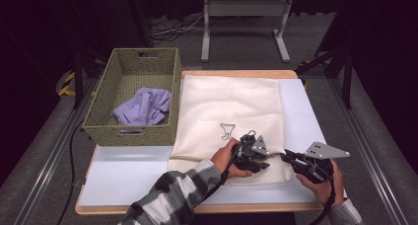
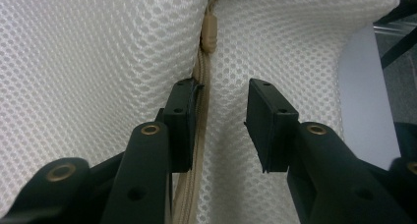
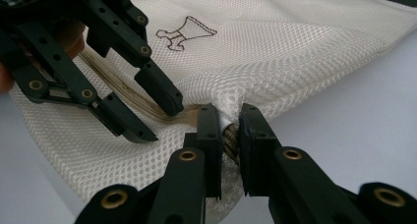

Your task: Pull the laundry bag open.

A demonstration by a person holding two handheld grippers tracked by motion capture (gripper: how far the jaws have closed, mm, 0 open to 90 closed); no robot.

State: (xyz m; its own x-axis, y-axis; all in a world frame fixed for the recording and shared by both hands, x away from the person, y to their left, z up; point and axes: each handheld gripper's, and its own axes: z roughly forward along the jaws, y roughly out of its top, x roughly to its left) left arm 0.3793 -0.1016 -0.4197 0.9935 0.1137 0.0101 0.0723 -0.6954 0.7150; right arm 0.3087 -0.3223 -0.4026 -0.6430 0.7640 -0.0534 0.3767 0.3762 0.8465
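Near the counter's front edge lay the mesh laundry bag (image 1: 231, 116), its zipper (image 2: 202, 86) between the left gripper's (image 2: 221, 121) parted jaws. The right gripper (image 3: 230, 135) was clamped on the bag's corner. Thin mesh might slip free, or the open jaws miss the small zipper pull (image 2: 209, 35).

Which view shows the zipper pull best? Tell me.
The left gripper view: the tan zipper pull sits close and sharp on the zipper line, ahead of the open left claw. The right gripper view shows just the zipper's end, pinched in the right claw. The high view is too distant.
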